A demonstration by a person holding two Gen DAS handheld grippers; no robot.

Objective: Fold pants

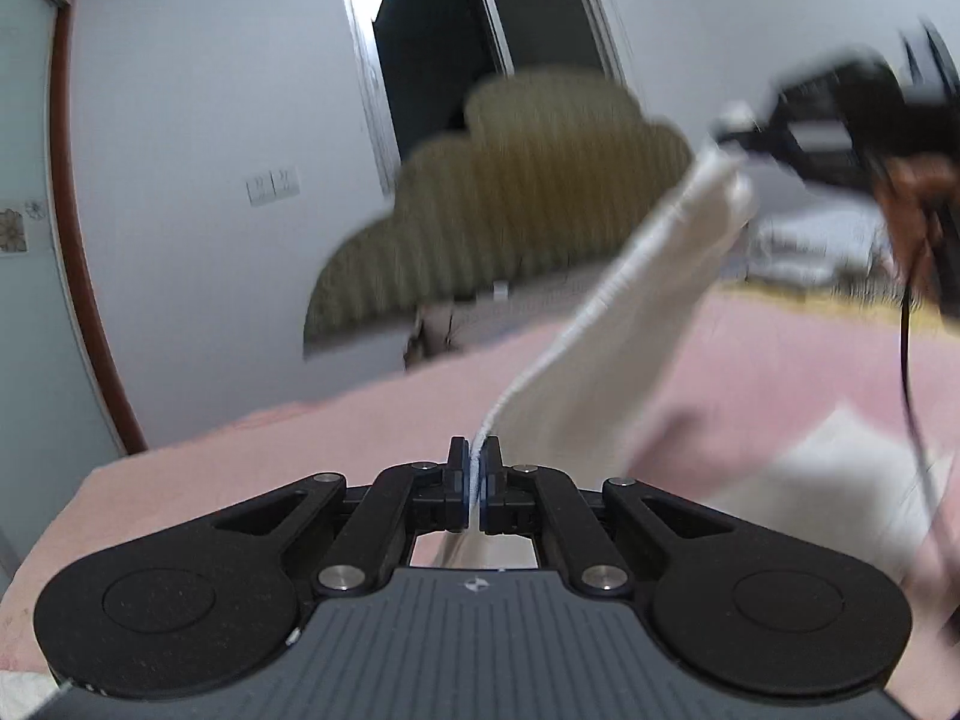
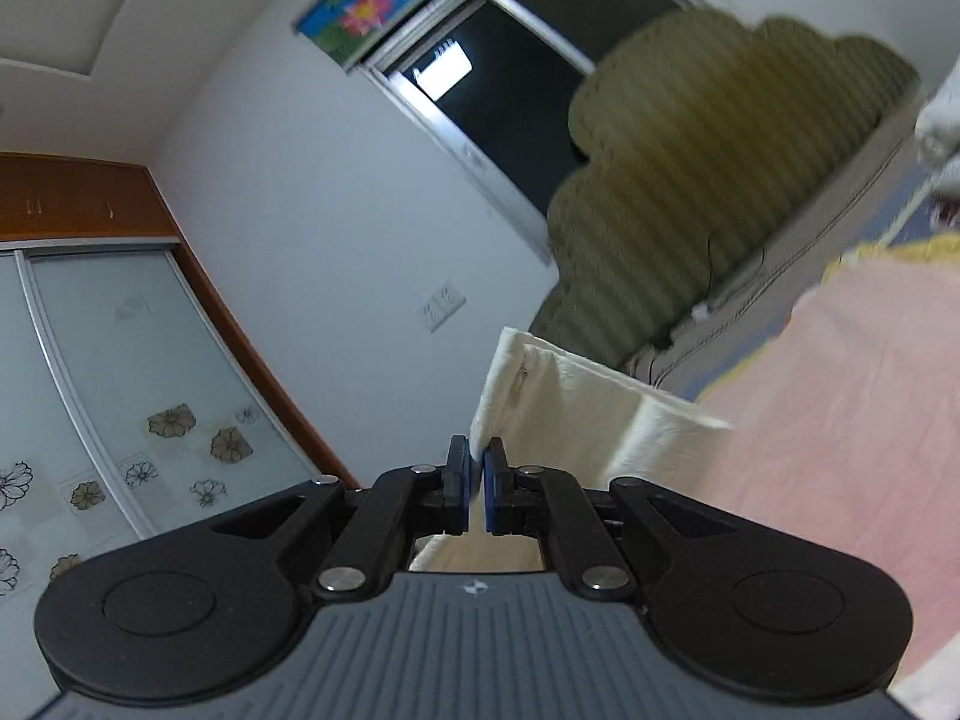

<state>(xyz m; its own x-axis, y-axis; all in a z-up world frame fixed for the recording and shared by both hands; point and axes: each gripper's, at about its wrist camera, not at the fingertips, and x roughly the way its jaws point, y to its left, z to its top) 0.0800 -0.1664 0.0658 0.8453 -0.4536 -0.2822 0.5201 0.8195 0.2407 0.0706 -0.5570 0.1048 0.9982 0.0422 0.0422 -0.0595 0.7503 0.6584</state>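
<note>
The white pants (image 1: 624,324) hang lifted above a pink bed sheet (image 1: 336,444). My left gripper (image 1: 475,468) is shut on the pants' edge, which runs up and right from its jaws. The right gripper (image 1: 750,126) shows at the upper right of the left wrist view, pinching the far end of the same edge. In the right wrist view my right gripper (image 2: 477,468) is shut on a corner of the pants (image 2: 570,414), which drape down to the right. More white cloth (image 1: 840,480) lies on the sheet at the right.
An olive scalloped headboard (image 1: 516,198) stands behind the bed, below a dark window (image 1: 444,48). A wardrobe with frosted sliding doors (image 2: 120,390) is on the left. The pink sheet (image 2: 840,420) spreads under both grippers. A black cable (image 1: 909,372) hangs by the right gripper.
</note>
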